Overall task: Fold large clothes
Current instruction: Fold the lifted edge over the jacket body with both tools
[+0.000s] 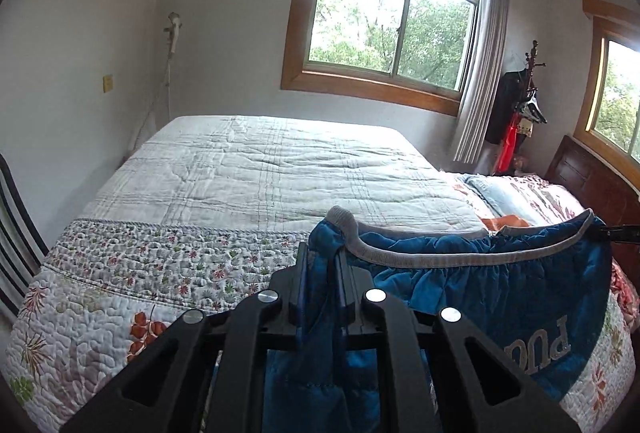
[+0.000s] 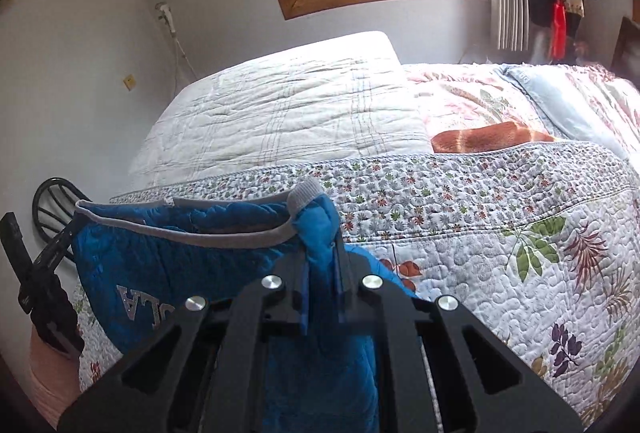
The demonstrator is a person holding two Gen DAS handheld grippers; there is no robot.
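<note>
In the left wrist view, the left gripper has its two black fingers clamped on a corner of the blue quilted garment with a grey elastic band. The garment hangs stretched to the right above the bed with the white floral quilted cover, and grey letters show on the blue cloth. In the right wrist view, the right gripper is closed on the other corner of the same garment, whose grey band runs to the left. The left gripper is visible there at the left edge, at the garment's far end.
</note>
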